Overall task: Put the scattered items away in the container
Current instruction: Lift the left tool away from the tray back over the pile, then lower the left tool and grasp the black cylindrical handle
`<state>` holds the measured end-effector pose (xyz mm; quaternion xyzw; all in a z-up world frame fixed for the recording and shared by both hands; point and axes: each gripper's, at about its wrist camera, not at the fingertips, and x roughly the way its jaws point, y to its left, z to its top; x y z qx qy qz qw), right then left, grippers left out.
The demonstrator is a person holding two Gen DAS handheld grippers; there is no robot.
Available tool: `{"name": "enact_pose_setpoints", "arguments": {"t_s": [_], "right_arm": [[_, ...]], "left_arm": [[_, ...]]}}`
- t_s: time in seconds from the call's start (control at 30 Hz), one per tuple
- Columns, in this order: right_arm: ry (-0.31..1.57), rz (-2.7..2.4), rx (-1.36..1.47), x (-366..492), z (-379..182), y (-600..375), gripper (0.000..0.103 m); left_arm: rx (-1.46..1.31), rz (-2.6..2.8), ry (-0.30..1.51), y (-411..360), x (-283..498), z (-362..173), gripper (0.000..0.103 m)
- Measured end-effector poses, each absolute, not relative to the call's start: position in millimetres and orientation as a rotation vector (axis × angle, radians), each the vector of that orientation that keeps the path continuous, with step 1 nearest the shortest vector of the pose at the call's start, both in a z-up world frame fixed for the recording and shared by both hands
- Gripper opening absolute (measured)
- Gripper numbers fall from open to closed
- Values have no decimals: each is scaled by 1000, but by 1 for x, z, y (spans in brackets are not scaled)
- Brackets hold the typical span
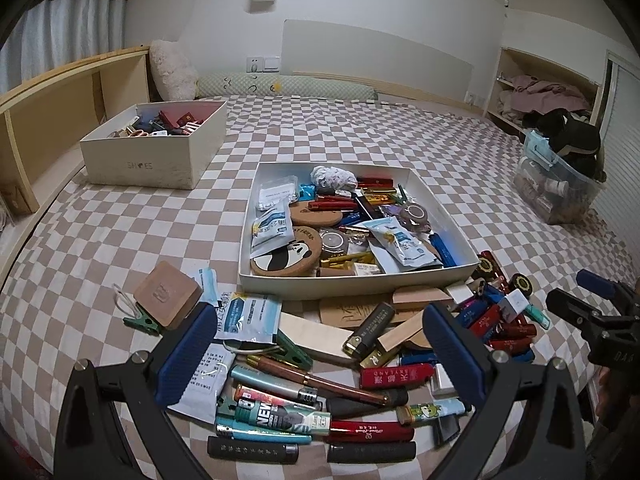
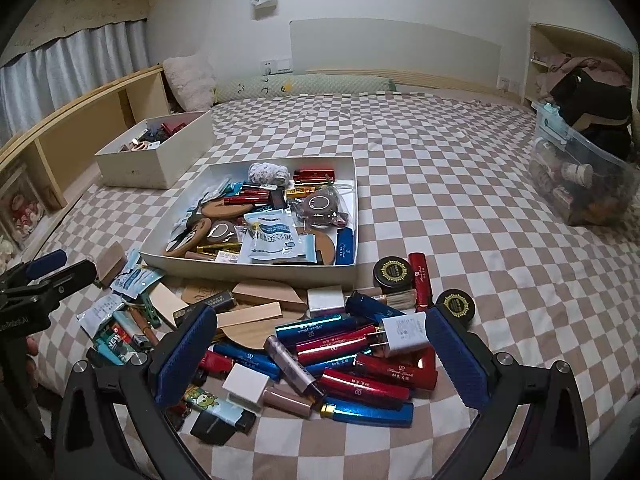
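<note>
Between the spread, empty fingers of the left gripper [image 1: 320, 354] lies part of the scattered pile on the checkered bed [image 1: 400, 136]: a brown pen [image 1: 320, 378], a red lighter [image 1: 396, 376] and a green clip [image 1: 294, 350], none of them touched. Straight beyond those fingers sits the shallow white tray [image 1: 352, 282], already crowded with packets, cork coasters and tubes. Outside the left finger rests a brown square block [image 1: 168, 300]. Between the right gripper's [image 2: 320, 354] fingers, likewise parted and holding nothing, lie red and blue tubes and a white charger plug [image 2: 404, 334]; two black round jars [image 2: 394, 274] sit just past its right finger. A white shoebox [image 1: 152, 160] stands far beyond, leftward.
</note>
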<state>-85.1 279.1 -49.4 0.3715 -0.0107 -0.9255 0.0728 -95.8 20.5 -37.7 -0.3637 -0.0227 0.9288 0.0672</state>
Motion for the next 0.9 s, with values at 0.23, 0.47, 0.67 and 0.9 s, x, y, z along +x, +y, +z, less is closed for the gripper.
{"name": "enact_pose_setpoints", "arguments": {"t_s": [0.23,0.47,0.67,0.9], "right_arm": [[-64,-2797,1076,-78,-45,284,103],[-104,-2796,1043,-72,-49,288,103],[-168,-2799,1041,-65,-61,287,103],[-183,-2756,1087,-59,-80,278,103]], "left_arm": [[-1066,2797,-89,21,-89,-30,103],[-1050,2788,-105,18,-80,-33,103],[-1043,2815,-112,11,-71,-43,102],[-1089,2838,-101,-1,-63,-65,101]]}}
